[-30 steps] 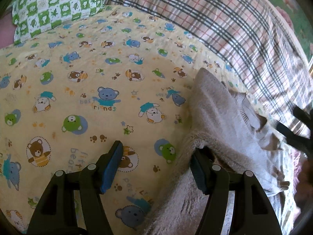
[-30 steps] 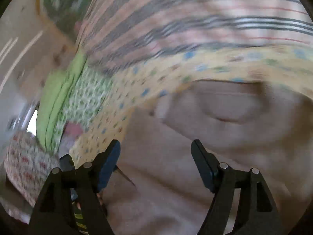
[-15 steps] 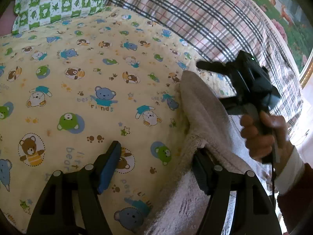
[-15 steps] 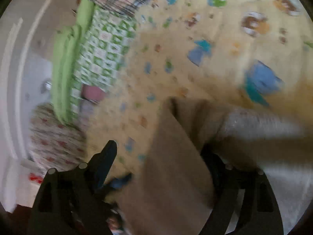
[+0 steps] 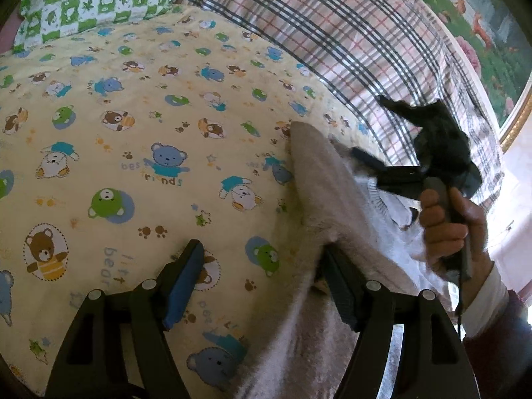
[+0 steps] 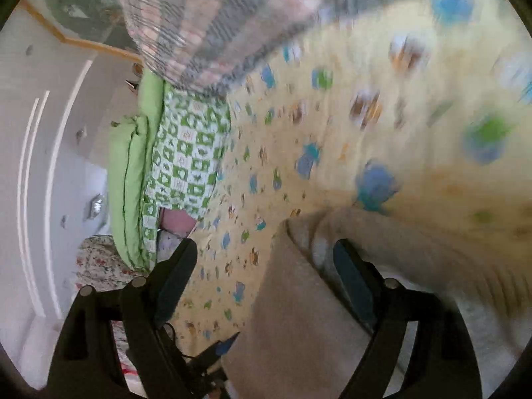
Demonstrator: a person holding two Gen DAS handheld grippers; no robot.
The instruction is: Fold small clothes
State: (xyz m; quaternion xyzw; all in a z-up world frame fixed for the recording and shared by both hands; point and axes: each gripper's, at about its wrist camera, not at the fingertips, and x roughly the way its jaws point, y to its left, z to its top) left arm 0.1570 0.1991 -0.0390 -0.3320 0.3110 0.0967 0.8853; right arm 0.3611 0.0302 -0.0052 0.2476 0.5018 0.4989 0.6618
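Observation:
A small grey-beige fleece garment (image 5: pixel 329 206) lies on the yellow bear-print sheet (image 5: pixel 133 153), its edge raised into a fold. My left gripper (image 5: pixel 262 282) is open; its right finger (image 5: pixel 339 286) sits under the fold's lifted edge, its left finger (image 5: pixel 183 279) over bare sheet. My right gripper (image 5: pixel 375 166) shows in the left wrist view, held by a hand over the garment's far part. In the blurred right wrist view the right gripper (image 6: pixel 266 279) is open, with the garment (image 6: pixel 292 316) draped over its right finger (image 6: pixel 355 282).
A plaid blanket (image 5: pixel 332 33) lies behind the sheet. A green-and-white checked pillow (image 5: pixel 86 0) lies at the back left. A framed picture (image 5: pixel 482 33) hangs on the wall at right. The right wrist view shows a white wall (image 6: pixel 43 133) and a green cushion (image 6: pixel 129 173).
The right gripper has swung from low at the garment's right side up over its far part, then dipped toward it. The fold's edge shifted slightly. The left gripper stayed put.

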